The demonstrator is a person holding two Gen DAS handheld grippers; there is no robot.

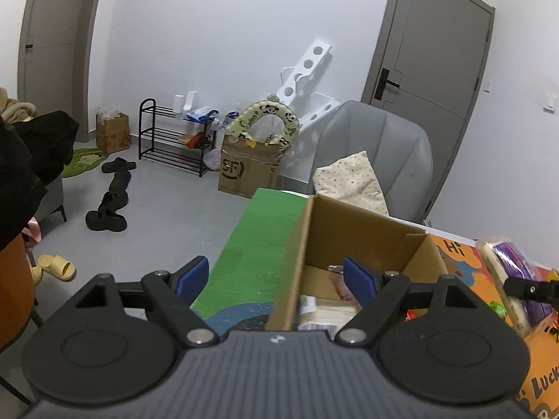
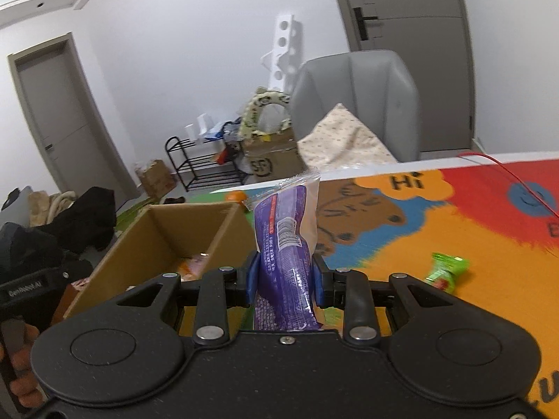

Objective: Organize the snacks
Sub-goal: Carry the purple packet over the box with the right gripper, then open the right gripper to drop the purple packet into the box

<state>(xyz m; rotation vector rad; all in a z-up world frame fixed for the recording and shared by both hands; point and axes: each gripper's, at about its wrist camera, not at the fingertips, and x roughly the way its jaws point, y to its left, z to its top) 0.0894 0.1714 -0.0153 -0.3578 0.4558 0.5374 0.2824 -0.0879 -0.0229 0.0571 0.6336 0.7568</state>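
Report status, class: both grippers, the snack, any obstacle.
Left gripper open, straddling cardboard box wall. Right gripper shut on purple snack packet, beside box. Green packet loose on mat.

Your room is evenly and brightly lit from above, the white walls plain and flat, with only soft shadows and no harsh glare. Both fisheye views bend straight lines hard at the edges, so the door [image 1: 429, 80] frames bow and the corners go dark. You get slight motion blur on the box [image 1: 353, 244] rim and the mat [image 2: 454, 216], and distant clutter looks soft.
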